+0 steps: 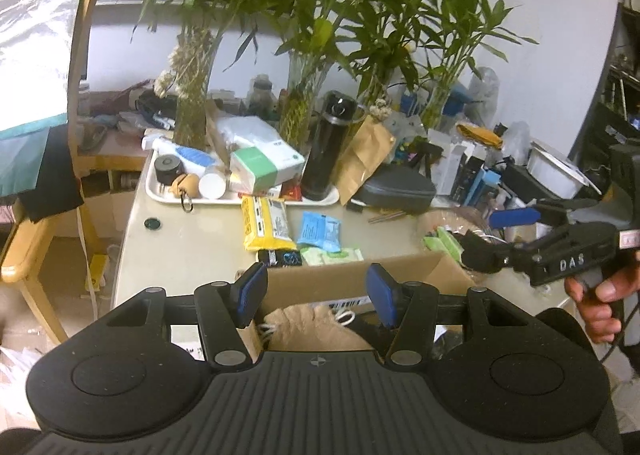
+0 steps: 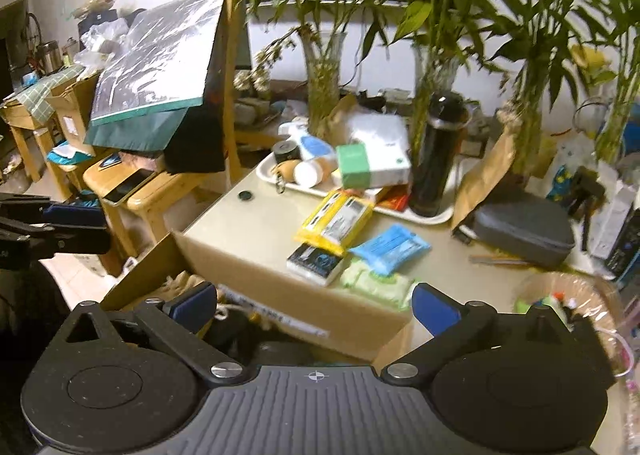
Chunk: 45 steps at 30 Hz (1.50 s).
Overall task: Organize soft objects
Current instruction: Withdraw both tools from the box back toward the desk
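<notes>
Right now the right gripper (image 2: pixel 314 305), black w/ blue pads, has its jaws spread wide and grips nothing; it hangs over the open brown cardboard box (image 2: pixel 280 287) at the table's near edge. The left gripper (image 1: pixel 316 301), same black-and-blue build, stands about half open w/ nothing pinched, also above the box, where a tan burlap drawstring pouch (image 1: pixel 308 325) lies inside, directly below the pads. In the left wrist view the right gripper shows at 3 o'clock, a person's hand (image 1: pixel 600 303) wrapped round its handle.

Soft items still sit on the beige tabletop (image 2: pixel 248 231), just beyond the box at 12 o'clock: a pale green wet-wipe pack (image 2: pixel 378 283) nearest, a black-and-white small packet (image 2: pixel 314 259) touching it at its 9 o'clock, a blue tissue pack (image 2: pixel 390 247) just behind, and a yellow plastic pack w/ a grey label (image 2: pixel 334 223) further back at 11 o'clock.

Beyond those, a white tray (image 2: pixel 436 217) carries a tall black flask (image 2: pixel 434 163) and a green-and-white tissue box (image 2: pixel 372 165). At 2 o'clock lies a grey zip case (image 2: pixel 524 231), a brown paper bag (image 2: pixel 488 171) leaning beside it. Glass vases of green bamboo stalks (image 2: pixel 324 87) line the back. At 10 o'clock, off the table, stands a wooden chair (image 2: pixel 152 191) w/ a silver foil bag (image 2: pixel 160 51) draped over it.
</notes>
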Tool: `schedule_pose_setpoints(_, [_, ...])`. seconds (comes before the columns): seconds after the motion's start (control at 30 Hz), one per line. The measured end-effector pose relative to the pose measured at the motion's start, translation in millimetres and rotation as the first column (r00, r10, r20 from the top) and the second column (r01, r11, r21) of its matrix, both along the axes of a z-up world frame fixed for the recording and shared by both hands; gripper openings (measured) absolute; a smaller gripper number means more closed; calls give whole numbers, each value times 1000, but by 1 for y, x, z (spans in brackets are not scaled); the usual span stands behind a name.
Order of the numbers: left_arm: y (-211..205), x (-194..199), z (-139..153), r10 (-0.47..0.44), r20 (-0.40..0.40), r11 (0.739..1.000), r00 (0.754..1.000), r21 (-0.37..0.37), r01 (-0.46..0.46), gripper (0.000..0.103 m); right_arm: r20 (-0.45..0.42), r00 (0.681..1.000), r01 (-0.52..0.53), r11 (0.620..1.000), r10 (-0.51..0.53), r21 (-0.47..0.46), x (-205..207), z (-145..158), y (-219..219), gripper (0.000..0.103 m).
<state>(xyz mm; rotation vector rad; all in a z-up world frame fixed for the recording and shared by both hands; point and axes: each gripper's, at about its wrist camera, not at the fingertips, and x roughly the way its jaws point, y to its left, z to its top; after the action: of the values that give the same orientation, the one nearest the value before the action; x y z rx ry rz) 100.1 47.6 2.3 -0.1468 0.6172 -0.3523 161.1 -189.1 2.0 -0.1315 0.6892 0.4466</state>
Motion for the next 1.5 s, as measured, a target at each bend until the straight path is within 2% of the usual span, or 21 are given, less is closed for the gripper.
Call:
schedule_pose_setpoints(0.27, [-4,7,12,6,28,1000,1000,9,-6,54,67,994,90,996,-91,18,6,17,-29,103])
schedule_pose_setpoints(0.47, [-6,19,18,11,40,999,999,45,-13,54,128,981,147,989,-148,20,5,13,-47,103])
schedule_pose_setpoints(0.67, [-6,24,21,11,67,996,998,93,-17,54,136,973,186,982,-188,24,2,7,-62,103])
schedule_pose_setpoints(0.83, [-3,26,13,10,82,991,997,132,-20,54,105,976,189,982,-191,33,4,-2,-71,103])
schedule_pose_setpoints(1.2, [16,40,-11,66,32,994,997,87,-69,54,63,982,178,984,-179,30,9,-22,-74,103])
schedule_pose_setpoints(1.5, [20,54,-22,74,19,993,997,94,-76,54,40,981,187,982,-189,31,25,-33,-73,103])
